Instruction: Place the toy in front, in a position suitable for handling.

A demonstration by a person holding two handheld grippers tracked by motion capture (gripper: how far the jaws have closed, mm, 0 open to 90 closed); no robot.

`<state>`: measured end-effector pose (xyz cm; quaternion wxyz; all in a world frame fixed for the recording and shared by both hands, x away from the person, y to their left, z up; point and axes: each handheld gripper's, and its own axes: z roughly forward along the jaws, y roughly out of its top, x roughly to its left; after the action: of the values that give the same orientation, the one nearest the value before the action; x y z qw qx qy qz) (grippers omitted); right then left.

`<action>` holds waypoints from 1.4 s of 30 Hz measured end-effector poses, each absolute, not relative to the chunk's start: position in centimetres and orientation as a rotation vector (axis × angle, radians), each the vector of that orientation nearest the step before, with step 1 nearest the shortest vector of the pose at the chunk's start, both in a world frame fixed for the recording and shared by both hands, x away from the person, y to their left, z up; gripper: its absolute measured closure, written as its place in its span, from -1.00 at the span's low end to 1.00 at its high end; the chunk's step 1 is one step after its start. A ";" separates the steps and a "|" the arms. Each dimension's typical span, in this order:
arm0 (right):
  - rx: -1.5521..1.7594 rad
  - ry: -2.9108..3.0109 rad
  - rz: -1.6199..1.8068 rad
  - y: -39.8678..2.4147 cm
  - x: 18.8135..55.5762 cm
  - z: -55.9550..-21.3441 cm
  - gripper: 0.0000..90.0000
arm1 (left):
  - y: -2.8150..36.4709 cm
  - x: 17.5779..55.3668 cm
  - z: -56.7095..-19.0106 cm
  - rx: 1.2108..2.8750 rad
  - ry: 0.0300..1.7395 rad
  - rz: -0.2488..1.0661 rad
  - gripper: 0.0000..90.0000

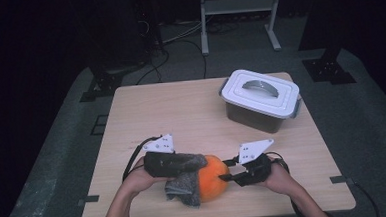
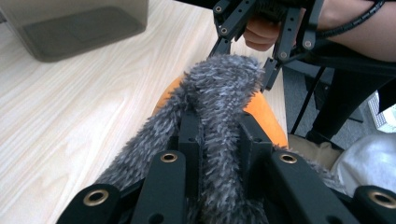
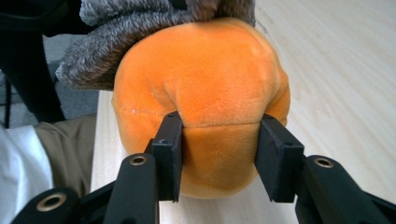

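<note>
Round orange plush ball [image 1: 214, 183] sits near the surface's [image 1: 181, 109] front edge, with a shaggy grey fuzzy cloth [image 1: 185, 186] draped over its top and left side.

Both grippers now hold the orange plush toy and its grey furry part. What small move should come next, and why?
Probably lift it a little with both hands together. The left gripper is shut on the grey furry part, and the right gripper pinches the orange plush toy, which rests on the table.

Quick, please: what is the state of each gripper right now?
Left gripper: shut on the grey fuzzy cloth.
Right gripper: shut on the orange plush toy, jaws pressing into its sides.
</note>
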<state>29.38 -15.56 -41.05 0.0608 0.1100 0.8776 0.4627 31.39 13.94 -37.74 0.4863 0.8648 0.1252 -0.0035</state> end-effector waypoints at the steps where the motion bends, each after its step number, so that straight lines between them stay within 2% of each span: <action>1: 0.329 2.644 1.396 -15.5 29.4 -40.9 0.24 | 13.7 31.5 -37.6 2.102 0.302 -0.005 0.66; 10: 0.356 2.589 1.385 -15.9 29.7 -40.7 0.25 | 11.4 32.2 -36.5 2.102 0.259 -0.007 0.66; 16: 0.350 2.608 1.366 -16.4 29.6 -41.2 0.25 | 11.8 31.9 -37.4 2.117 0.258 -0.031 0.66; 22: 0.436 2.693 1.445 -16.7 30.2 -41.5 -0.34 | 12.7 30.9 -38.9 2.069 0.266 -0.097 0.66; 25: 0.454 2.727 1.447 -16.1 30.4 -41.9 -0.45 | 12.8 30.7 -39.0 2.070 0.246 -0.119 0.65; 28: 0.433 2.731 1.449 -15.8 30.4 -41.9 -0.42 | 12.8 30.5 -38.8 2.078 0.241 -0.120 0.65; 31: 0.388 2.699 1.420 -15.7 29.9 -41.7 -0.06 | 12.6 30.7 -38.3 2.068 0.240 -0.099 0.65; 34: 0.343 2.674 1.405 -15.7 29.5 -41.5 0.10 | 12.1 30.9 -37.3 2.045 0.231 -0.060 0.65; 42: 0.299 2.687 1.378 -16.5 29.4 -41.8 0.14 | 13.7 31.0 -38.2 2.066 0.285 -0.040 0.64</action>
<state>29.44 -16.50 -41.76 0.0536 0.0984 0.8841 0.4536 31.05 13.73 -38.19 0.5038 0.8555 0.1181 -0.0165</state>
